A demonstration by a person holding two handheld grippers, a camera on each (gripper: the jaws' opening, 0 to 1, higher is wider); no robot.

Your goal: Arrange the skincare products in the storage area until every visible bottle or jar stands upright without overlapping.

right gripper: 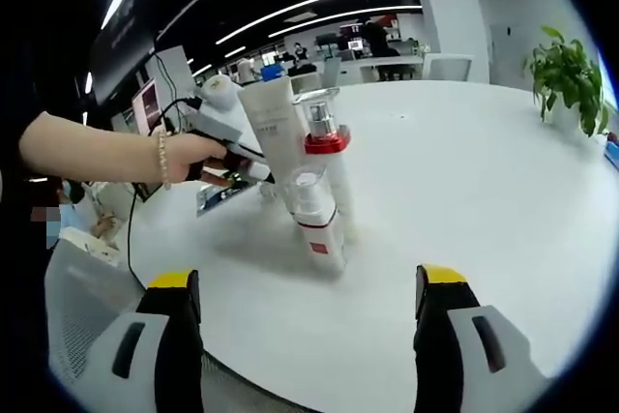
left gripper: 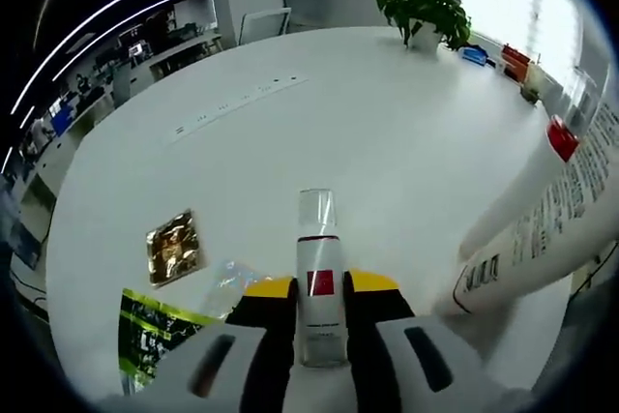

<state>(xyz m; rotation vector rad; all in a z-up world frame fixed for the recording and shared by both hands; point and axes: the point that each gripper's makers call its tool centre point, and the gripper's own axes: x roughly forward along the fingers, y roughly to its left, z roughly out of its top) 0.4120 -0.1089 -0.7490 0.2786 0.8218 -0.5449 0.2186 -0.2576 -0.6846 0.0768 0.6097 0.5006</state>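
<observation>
Left gripper view: the left gripper [left gripper: 319, 311] clamps a clear-capped spray bottle [left gripper: 319, 287] between its jaws.
It stands on the white table [left gripper: 368, 132] beside a white tube [left gripper: 542, 229]; the right gripper [right gripper: 308, 321] gapes wide, well short.

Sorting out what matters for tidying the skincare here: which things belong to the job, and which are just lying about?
Job:
small clear-capped bottle, held in the left gripper
tall white tube
red-collared pump bottle

Lying about:
gold foil packet
green-and-black packet
potted plant
</observation>
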